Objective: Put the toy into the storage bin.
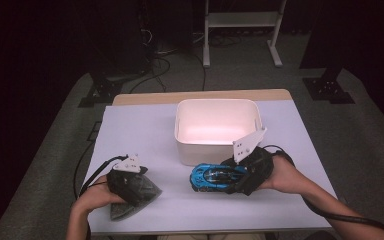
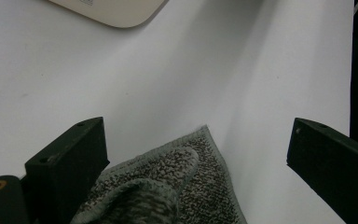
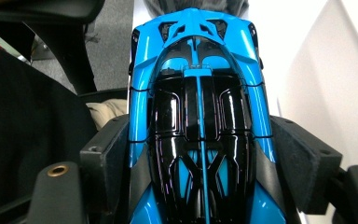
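High view: at 7 o'clock the left gripper (image 1: 130, 182) rests wide open over a grey cloth (image 1: 145, 192). Right gripper (image 1: 240, 175) clamps the blue toy car (image 1: 215, 176) just before the white bin (image 1: 182, 132) at 12; keep it level, clearing the rim.

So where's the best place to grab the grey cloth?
Probably the free corner of the grey cloth that lies flat on the white table. Come from above with the left tool, one jaw on each side of that corner; its jaws already stand open over it, and the thin edge should pinch easily.
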Available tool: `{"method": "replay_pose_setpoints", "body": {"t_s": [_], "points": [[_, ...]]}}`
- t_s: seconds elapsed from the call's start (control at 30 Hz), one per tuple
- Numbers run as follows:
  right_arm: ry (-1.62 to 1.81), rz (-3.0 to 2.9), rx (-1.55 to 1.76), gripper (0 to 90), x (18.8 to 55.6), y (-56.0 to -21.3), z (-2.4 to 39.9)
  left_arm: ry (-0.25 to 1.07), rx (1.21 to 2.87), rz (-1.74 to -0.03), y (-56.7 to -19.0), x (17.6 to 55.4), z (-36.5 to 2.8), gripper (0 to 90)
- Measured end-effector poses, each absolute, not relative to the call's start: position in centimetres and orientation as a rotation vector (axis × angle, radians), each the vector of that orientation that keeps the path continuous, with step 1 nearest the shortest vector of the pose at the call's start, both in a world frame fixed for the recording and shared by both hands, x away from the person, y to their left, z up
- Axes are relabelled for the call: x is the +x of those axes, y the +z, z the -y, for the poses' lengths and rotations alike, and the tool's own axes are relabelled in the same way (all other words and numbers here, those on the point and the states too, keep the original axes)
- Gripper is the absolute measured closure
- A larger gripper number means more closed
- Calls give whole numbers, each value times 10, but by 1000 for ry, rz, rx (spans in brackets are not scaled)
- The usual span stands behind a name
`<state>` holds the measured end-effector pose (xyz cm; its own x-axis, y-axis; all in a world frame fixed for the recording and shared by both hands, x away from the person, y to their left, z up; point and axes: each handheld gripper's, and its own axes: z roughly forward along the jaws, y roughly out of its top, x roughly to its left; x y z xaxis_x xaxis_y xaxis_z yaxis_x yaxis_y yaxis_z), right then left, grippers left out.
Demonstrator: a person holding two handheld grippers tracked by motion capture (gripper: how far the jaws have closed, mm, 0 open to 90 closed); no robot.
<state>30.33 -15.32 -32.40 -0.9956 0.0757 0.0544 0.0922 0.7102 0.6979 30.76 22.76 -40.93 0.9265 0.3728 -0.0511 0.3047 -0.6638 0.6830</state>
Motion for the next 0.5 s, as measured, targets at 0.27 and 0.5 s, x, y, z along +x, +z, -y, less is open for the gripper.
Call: {"method": "replay_pose_setpoints", "body": {"t_s": [0.27,0.5], "points": [[-1179,2915,-98,253,316,-281,149,113,2314,-482,-410,308,-231,41],[-1170,2949,-85,253,328,-257,147,113,2316,-483,-411,308,-233,42]]}}
